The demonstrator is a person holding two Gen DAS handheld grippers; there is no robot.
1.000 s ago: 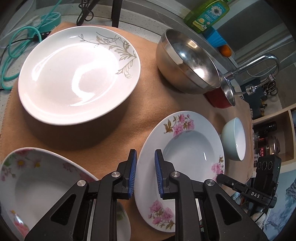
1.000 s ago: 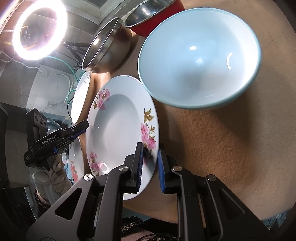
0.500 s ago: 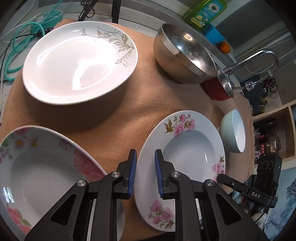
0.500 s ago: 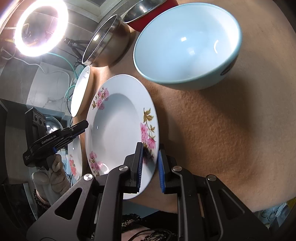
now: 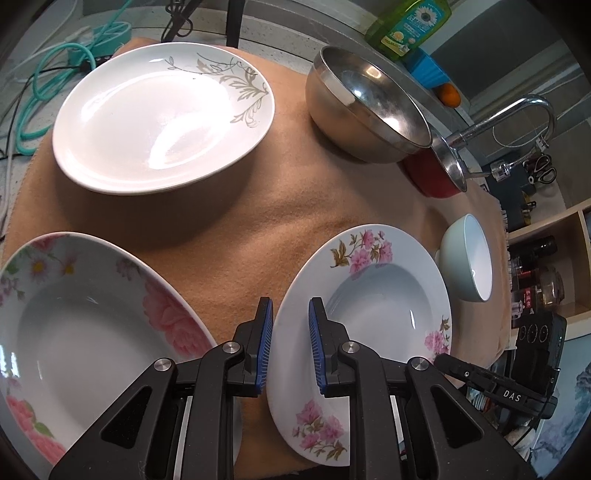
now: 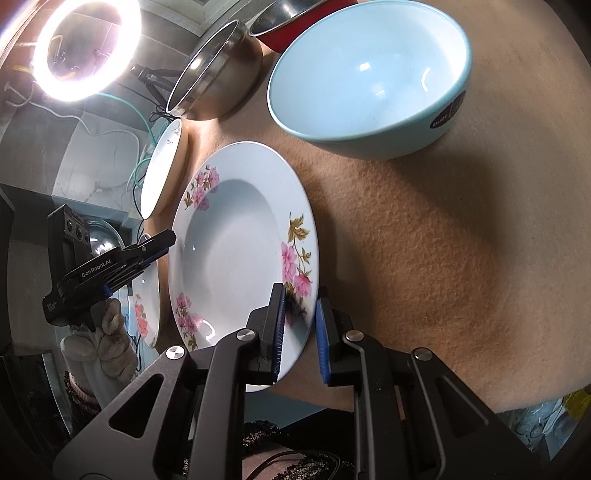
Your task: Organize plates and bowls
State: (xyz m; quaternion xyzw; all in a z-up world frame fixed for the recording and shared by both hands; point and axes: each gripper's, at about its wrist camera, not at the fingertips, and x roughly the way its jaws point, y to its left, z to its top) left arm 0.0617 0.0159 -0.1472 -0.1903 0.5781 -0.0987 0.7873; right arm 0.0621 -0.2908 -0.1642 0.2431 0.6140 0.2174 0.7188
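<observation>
A pink-flowered deep plate (image 5: 380,317) lies on the tan mat (image 5: 258,229); it also shows in the right wrist view (image 6: 236,258). My left gripper (image 5: 290,347) straddles its near-left rim, jaws a little apart. My right gripper (image 6: 298,328) straddles the opposite rim, jaws a little apart. A second rose-patterned plate (image 5: 85,332) lies at lower left. A white plate with a grey leaf pattern (image 5: 162,114) lies at the back. A light blue bowl (image 6: 369,77) stands beyond the flowered plate.
A steel bowl (image 5: 365,107) and a red pot (image 5: 432,177) stand at the back right. A faucet (image 5: 517,114), a green soap bottle (image 5: 410,26) and teal cables (image 5: 55,74) border the mat. A ring light (image 6: 85,48) glares in the right wrist view.
The left view has pulled back and up, so more of the rose-patterned plate shows. The right view has drawn back from the blue bowl. Both grippers stay at the flowered plate's rim.
</observation>
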